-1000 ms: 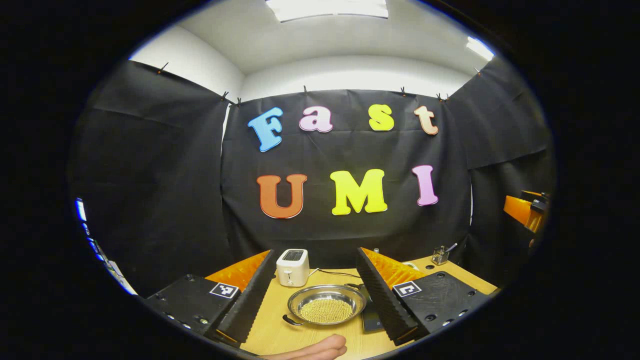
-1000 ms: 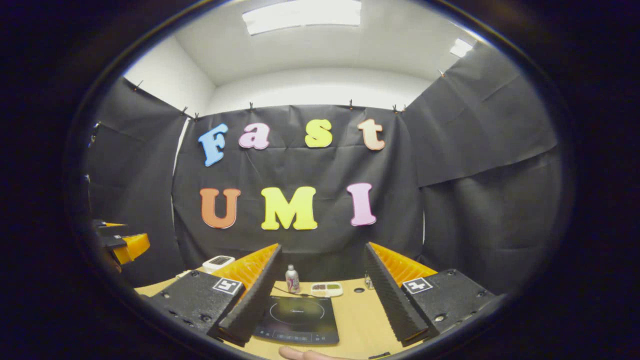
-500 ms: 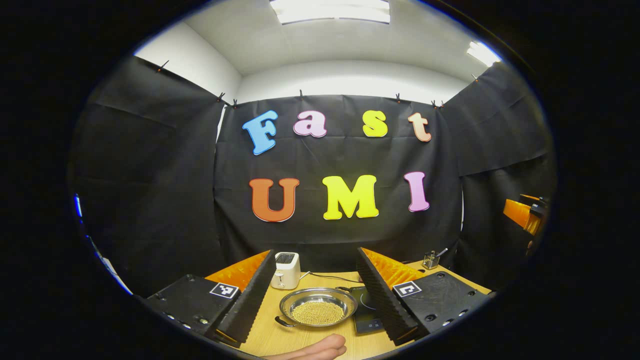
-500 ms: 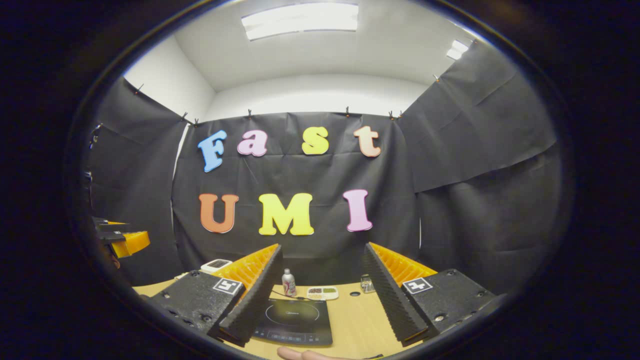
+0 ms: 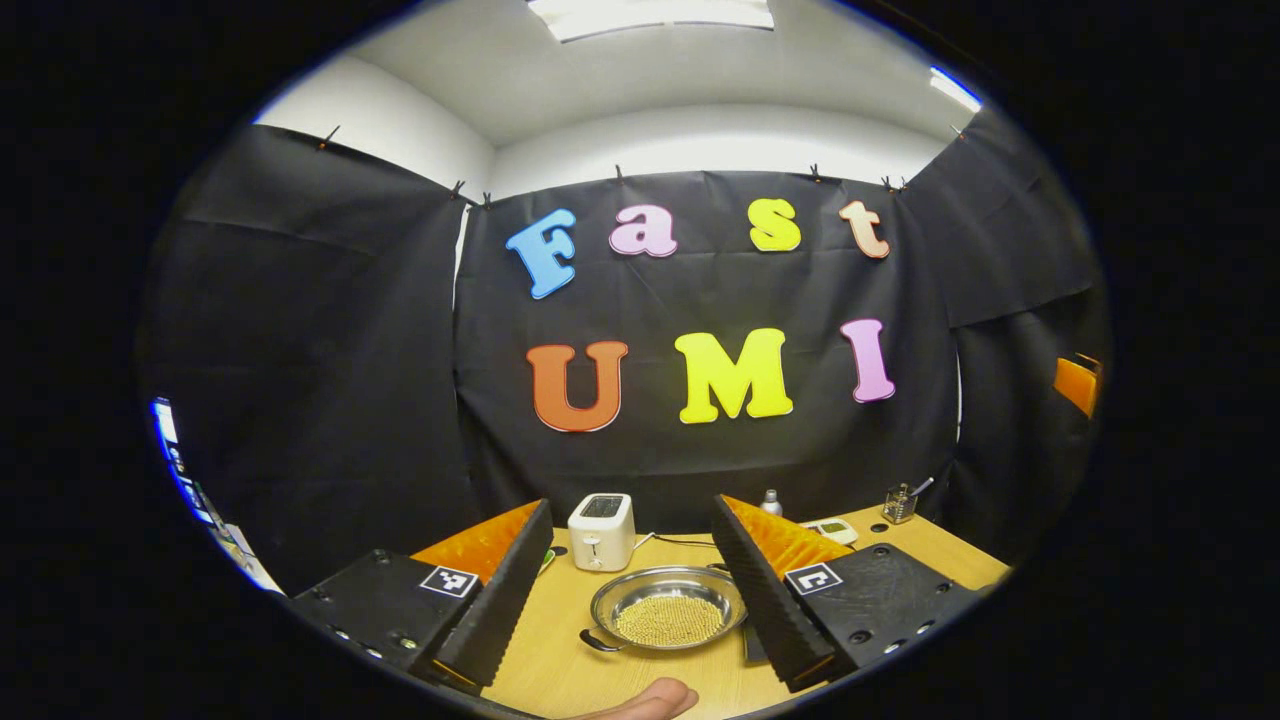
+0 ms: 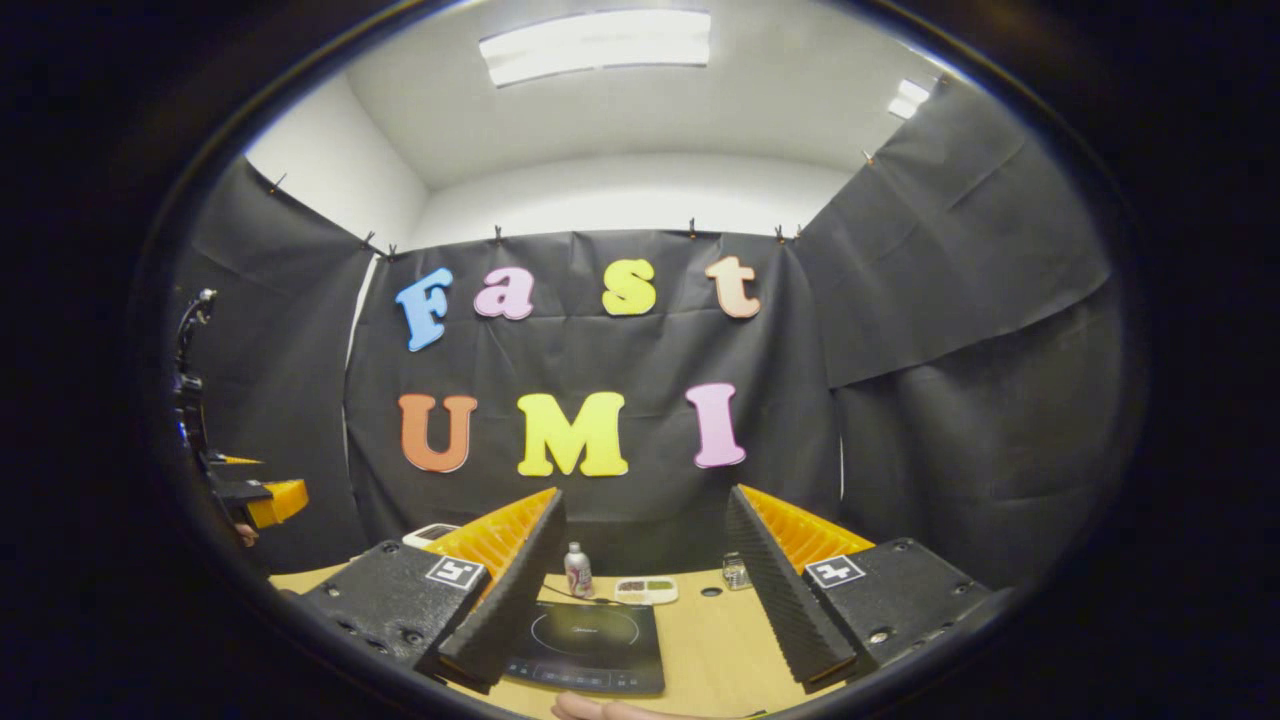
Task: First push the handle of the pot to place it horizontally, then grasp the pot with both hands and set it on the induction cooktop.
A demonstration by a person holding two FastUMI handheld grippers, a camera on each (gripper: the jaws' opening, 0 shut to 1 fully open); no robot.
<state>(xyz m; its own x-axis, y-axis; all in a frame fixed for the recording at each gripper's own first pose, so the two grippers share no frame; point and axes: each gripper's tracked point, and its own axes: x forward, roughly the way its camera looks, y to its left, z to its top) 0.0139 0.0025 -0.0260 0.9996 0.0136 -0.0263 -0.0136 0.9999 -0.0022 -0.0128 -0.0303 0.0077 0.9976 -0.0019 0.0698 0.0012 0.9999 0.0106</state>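
- Staged recording booth, not a real kitchen — black cloth wall [image 6: 950, 330] pinned up with clips on three sides, white room wall [image 6: 330, 190] and ceiling showing above it.
- Ceiling light panel [image 6: 595, 45], office or lab type.
- One wooden desk [image 5: 560, 670] carries kitchen props: white toaster [image 5: 601, 531], shallow metal pot [image 5: 668, 609] of small yellowish grains, induction cooktop [image 6: 590, 645], small bottle [image 6: 577, 570], compartment tray [image 6: 645, 590], glass jar [image 6: 735, 571].
- Utensil holder [image 5: 899, 502] at the desk's far corner.
- Screen edge [image 5: 168, 440] at far left of the left gripper view — looks like monitoring gear.
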